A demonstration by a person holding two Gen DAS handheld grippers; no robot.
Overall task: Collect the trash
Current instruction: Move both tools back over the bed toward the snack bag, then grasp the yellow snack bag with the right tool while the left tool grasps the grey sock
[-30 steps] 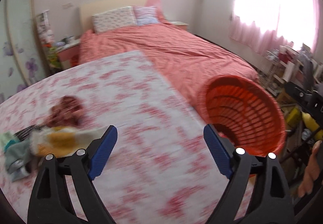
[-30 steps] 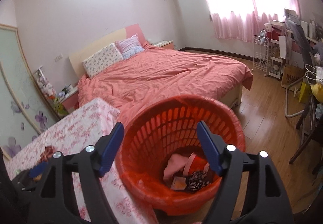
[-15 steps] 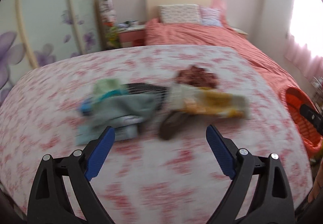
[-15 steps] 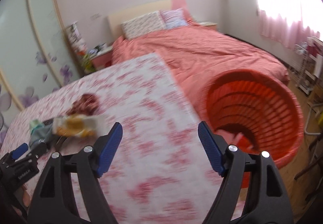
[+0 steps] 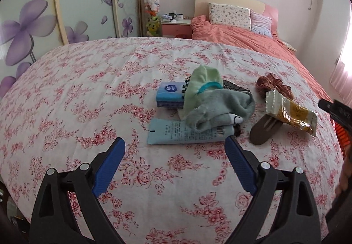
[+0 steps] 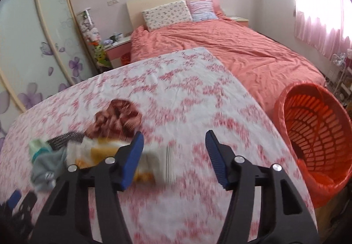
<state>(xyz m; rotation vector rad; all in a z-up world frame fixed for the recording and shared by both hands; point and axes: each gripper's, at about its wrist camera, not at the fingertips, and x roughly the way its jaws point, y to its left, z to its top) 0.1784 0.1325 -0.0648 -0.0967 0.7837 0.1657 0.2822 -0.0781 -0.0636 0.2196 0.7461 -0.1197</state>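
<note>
Pile now nearer; snack wrapper ahead-left of closing right gripper.

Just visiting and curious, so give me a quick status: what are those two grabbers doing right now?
Left gripper open, empty, above blue tube. Right gripper closing, nothing between jaws, nearing snack wrapper. Sock overlaps tube. Orange basket beside table.

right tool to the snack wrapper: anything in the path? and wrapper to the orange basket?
Nothing visible blocks either leg. The right tool, its jaws closing with nothing between them, has only bare floral cloth ahead; the snack wrapper lies on top, one end resting on a brown clip. The orange basket stands open past the table edge.
</note>
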